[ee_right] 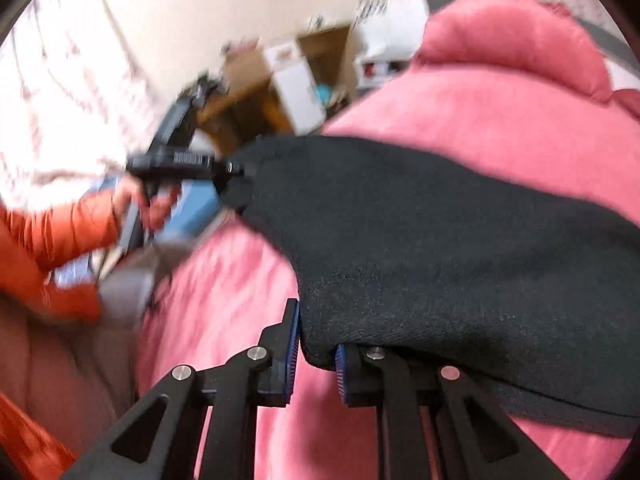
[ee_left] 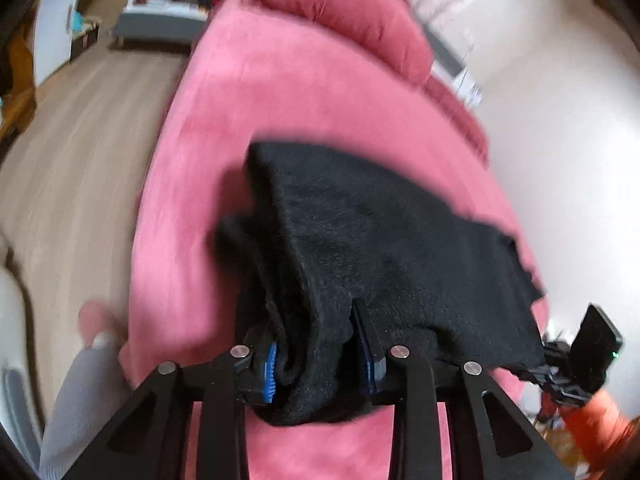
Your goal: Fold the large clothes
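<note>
A black knit garment (ee_left: 384,248) is stretched between both grippers above a pink velvet sofa (ee_left: 256,104). My left gripper (ee_left: 320,356) is shut on a bunched edge of the garment, cloth pinched between its blue pads. My right gripper (ee_right: 316,356) is shut on the other edge of the garment (ee_right: 440,248), which drapes over its right finger. The right gripper also shows at the right edge of the left wrist view (ee_left: 576,364). The left gripper shows in the right wrist view (ee_right: 236,170), held by a hand in an orange sleeve. Both views are motion-blurred.
A pink cushion (ee_left: 344,16) lies at the sofa's far end. Wooden floor (ee_left: 80,128) runs along the sofa's left side, with a white low cabinet (ee_left: 168,4) beyond. Cardboard boxes and clutter (ee_right: 288,80) stand by the pale wall.
</note>
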`<state>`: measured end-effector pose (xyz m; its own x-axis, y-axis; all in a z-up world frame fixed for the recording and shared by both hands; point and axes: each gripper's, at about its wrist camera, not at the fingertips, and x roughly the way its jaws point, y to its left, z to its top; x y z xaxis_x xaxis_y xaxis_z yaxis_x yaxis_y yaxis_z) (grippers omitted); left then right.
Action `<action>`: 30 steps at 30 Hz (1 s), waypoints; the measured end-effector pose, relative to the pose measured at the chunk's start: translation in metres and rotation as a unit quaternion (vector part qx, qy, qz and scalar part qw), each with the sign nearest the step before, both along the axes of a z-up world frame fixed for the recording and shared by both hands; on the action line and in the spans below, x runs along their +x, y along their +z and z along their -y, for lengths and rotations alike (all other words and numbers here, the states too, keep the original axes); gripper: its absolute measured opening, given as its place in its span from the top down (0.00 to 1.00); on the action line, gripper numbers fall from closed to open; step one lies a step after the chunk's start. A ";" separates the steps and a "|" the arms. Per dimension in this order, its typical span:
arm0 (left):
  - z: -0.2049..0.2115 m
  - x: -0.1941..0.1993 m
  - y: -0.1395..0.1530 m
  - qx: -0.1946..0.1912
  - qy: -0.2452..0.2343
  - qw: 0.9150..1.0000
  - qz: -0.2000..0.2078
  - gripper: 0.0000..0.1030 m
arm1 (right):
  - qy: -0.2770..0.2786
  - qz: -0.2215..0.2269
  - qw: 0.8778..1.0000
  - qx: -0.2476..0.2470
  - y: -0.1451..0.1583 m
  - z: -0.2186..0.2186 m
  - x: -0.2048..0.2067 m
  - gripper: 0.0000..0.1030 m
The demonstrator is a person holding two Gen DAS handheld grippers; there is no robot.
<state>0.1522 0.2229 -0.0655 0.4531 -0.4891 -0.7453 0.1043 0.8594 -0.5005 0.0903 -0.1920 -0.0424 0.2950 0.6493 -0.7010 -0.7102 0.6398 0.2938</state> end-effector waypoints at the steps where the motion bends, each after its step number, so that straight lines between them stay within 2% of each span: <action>1: 0.001 -0.004 -0.010 0.003 -0.008 1.000 -0.014 0.67 | -0.002 -0.023 0.999 -0.023 -0.019 -0.015 0.009 0.85; 3: -0.004 -0.016 -0.017 -0.012 -0.006 1.000 -0.013 0.61 | -0.024 -0.056 0.996 -0.060 -0.059 -0.022 0.014 0.83; 4: -0.010 -0.021 -0.014 -0.021 0.009 1.000 -0.010 0.51 | -0.036 -0.060 0.996 -0.046 -0.061 -0.023 0.018 0.79; 6: -0.022 -0.026 -0.007 -0.028 0.037 0.999 -0.004 0.41 | -0.067 -0.072 0.995 0.003 -0.056 -0.018 0.023 0.68; 7: -0.029 -0.029 -0.004 -0.030 0.056 0.998 0.004 0.41 | -0.078 -0.079 0.994 0.024 -0.054 -0.015 0.025 0.63; 11: -0.049 -0.018 0.005 -0.073 0.135 0.988 0.015 0.40 | -0.116 -0.077 0.989 0.049 -0.057 -0.008 0.013 0.63; 13: -0.039 0.004 0.004 -0.063 0.152 0.986 0.006 0.36 | -0.137 -0.086 0.985 0.056 -0.062 -0.015 0.013 0.63; 14: -0.032 0.013 0.001 -0.047 0.154 0.987 -0.001 0.36 | -0.149 -0.089 0.983 0.057 -0.065 -0.018 0.011 0.69; 15: -0.022 0.024 -0.004 -0.030 0.148 0.988 -0.012 0.41 | -0.161 -0.085 0.982 0.049 -0.066 -0.019 0.009 0.74; 16: -0.016 0.035 -0.005 -0.016 0.143 0.989 -0.018 0.67 | -0.168 -0.081 0.982 0.031 -0.068 -0.025 0.009 0.77; 18: -0.008 0.040 0.002 0.009 0.149 0.989 -0.016 0.82 | -0.160 -0.070 0.985 0.013 -0.063 -0.025 0.007 0.79; 19: -0.011 0.038 0.008 0.008 0.155 0.988 -0.013 0.89 | -0.153 -0.067 0.986 0.016 -0.056 -0.026 0.005 0.80; 21: -0.030 0.025 0.015 -0.032 0.170 0.985 -0.020 0.93 | -0.147 -0.063 0.986 0.041 -0.040 -0.016 -0.002 0.82; 22: -0.042 0.018 0.015 -0.042 0.175 0.983 -0.021 1.00 | -0.143 -0.052 0.987 0.055 -0.030 -0.013 -0.006 0.83; 24: -0.058 0.001 0.013 0.032 0.209 0.977 -0.013 1.00 | -0.128 -0.033 0.989 0.065 -0.017 -0.007 -0.014 0.83; 25: -0.068 -0.004 0.006 0.066 0.222 0.973 -0.020 1.00 | -0.124 -0.033 0.990 0.063 -0.018 -0.006 -0.014 0.83; 26: -0.081 -0.009 -0.006 0.082 0.240 0.967 -0.038 1.00 | -0.124 -0.039 0.990 0.049 -0.028 -0.009 -0.012 0.83; 27: -0.089 -0.016 -0.010 0.065 0.256 0.964 -0.038 1.00 | -0.130 -0.048 0.990 0.026 -0.042 -0.013 -0.009 0.82; 29: -0.096 -0.033 -0.005 0.018 0.289 0.957 -0.009 1.00 | -0.139 -0.070 0.988 -0.021 -0.076 -0.029 -0.003 0.73; 30: -0.090 -0.037 0.002 0.018 0.296 0.955 0.009 0.99 | -0.149 -0.058 0.987 -0.017 -0.080 -0.033 -0.005 0.69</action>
